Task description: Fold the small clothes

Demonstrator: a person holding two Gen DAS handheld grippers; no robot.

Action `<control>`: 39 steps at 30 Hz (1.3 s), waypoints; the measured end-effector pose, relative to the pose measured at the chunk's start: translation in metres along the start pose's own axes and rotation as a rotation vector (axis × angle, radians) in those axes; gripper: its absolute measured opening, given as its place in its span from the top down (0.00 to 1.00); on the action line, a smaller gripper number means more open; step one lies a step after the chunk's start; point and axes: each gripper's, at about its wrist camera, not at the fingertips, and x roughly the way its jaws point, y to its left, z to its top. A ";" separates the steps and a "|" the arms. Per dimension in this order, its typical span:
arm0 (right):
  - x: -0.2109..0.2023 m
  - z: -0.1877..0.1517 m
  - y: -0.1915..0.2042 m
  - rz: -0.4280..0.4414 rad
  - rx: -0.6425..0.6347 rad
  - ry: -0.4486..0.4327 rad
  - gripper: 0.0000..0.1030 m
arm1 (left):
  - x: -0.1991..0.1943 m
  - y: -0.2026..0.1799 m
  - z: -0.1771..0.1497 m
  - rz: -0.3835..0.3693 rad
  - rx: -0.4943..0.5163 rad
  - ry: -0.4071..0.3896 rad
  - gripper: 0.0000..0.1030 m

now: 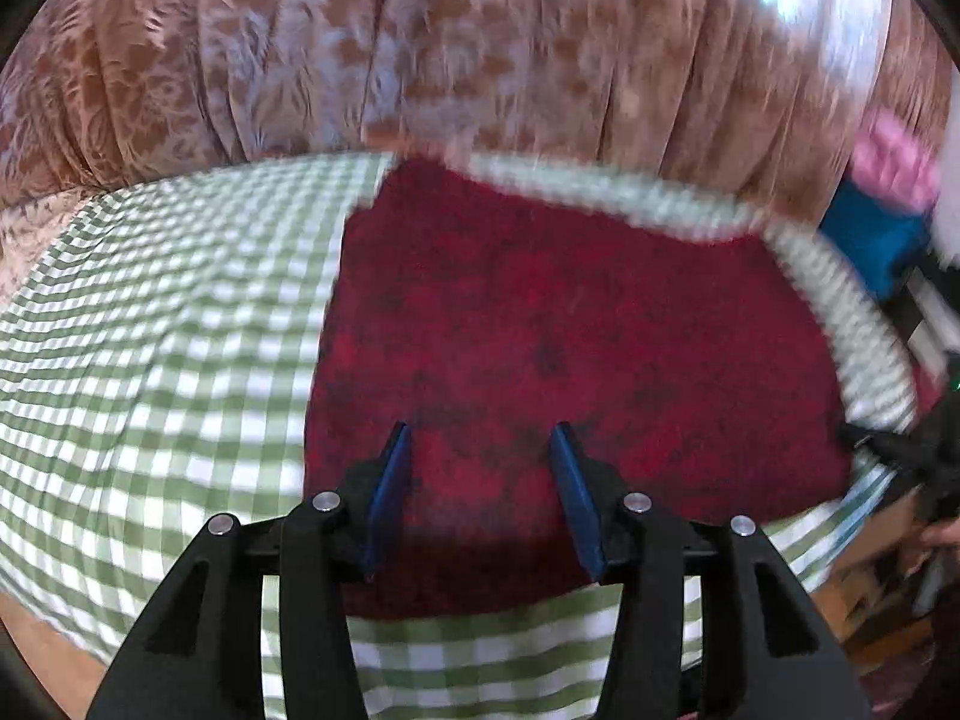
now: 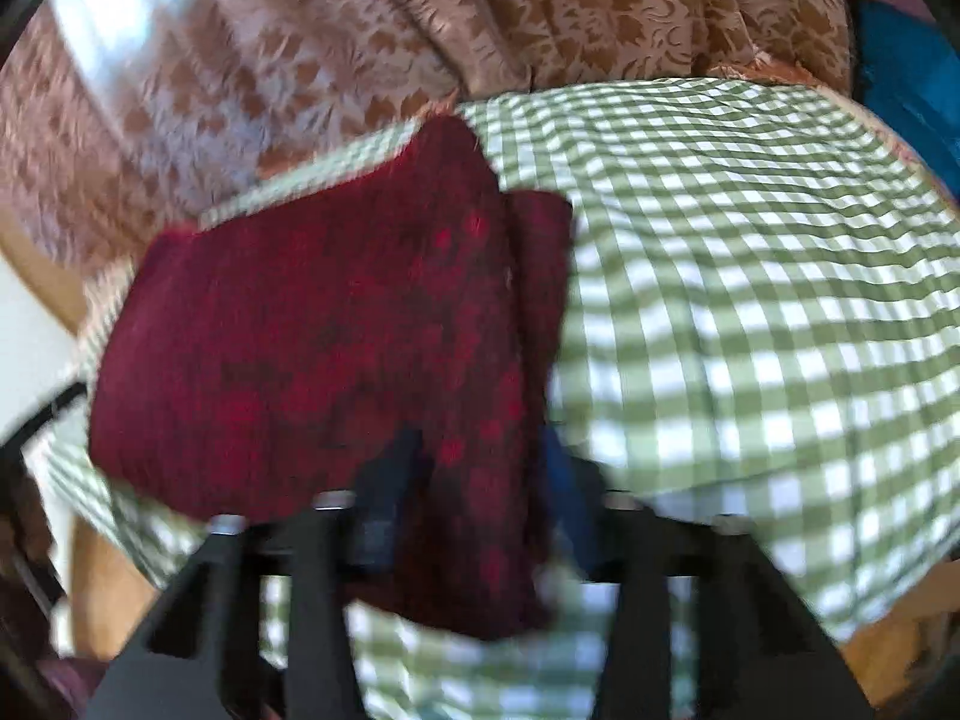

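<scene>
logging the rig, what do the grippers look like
Both look alike: matte black angular linkage arms with round silver pins at the joints. Left gripper has flat blue finger pads. Right gripper is blurred; one blue pad shows. No cables or markings visible.

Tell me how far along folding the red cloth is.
Partly done: the red cloth lies as a neat rectangle on the checked tablecloth. In the right view one flap seems doubled over. The left gripper hovers open above it. The right gripper is too blurred to judge. Further folds likely remain.
</scene>
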 end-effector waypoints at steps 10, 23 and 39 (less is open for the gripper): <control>-0.008 -0.003 -0.014 -0.012 0.046 0.022 0.43 | -0.011 0.019 0.000 -0.037 -0.106 -0.027 0.48; -0.017 0.068 0.070 0.064 -0.111 -0.131 0.37 | 0.002 0.072 0.069 -0.032 -0.256 -0.079 0.44; 0.073 0.099 0.060 0.049 -0.030 -0.101 0.28 | 0.102 0.062 0.087 0.106 -0.275 0.041 0.71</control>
